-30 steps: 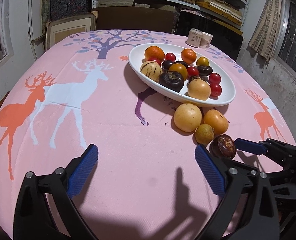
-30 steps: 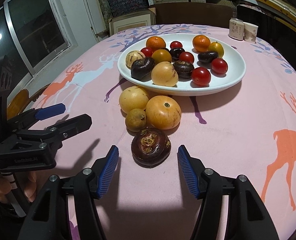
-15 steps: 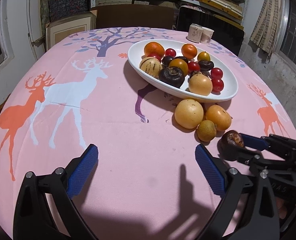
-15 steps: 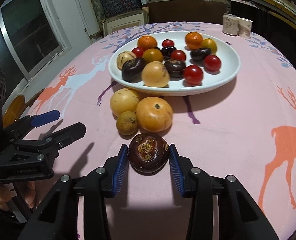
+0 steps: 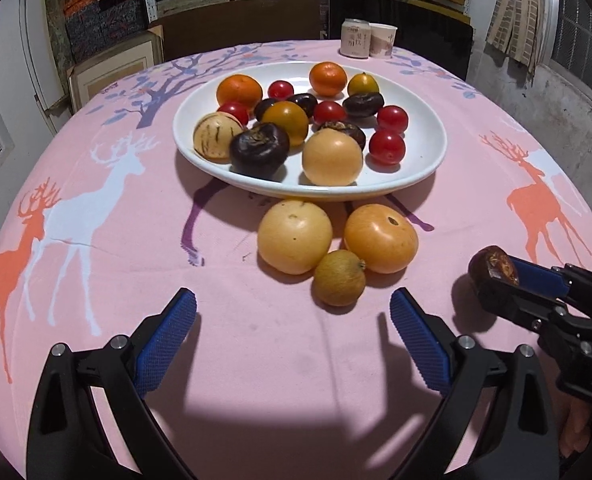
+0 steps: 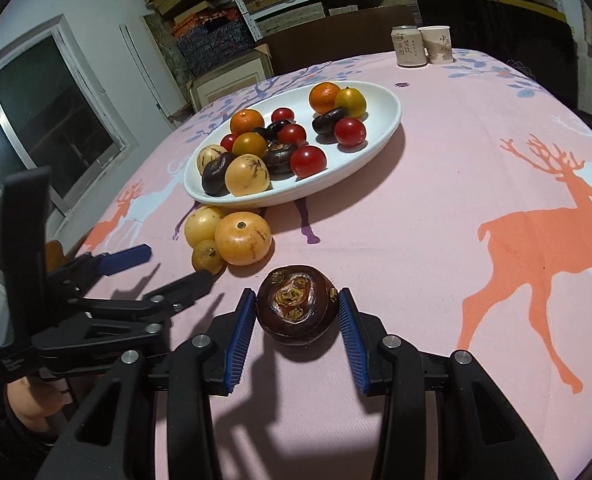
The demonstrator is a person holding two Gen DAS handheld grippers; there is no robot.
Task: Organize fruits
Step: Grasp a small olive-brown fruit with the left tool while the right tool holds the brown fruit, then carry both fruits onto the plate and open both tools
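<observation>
Dark brown fruit (image 6: 297,304) clamped between right tongs (image 6: 296,314) pads, above tablecloth (image 6: 436,220).

Your dark brown, wrinkled fruit (image 6: 297,305) sits clamped between blue fingers (image 6: 241,332), its scarred top facing you. Beside the white plate (image 5: 424,164), on its near side, three loose fruits touch: a pale yellow one (image 5: 295,236), an orange one (image 5: 381,238), and a small brownish one (image 5: 339,278).
</observation>
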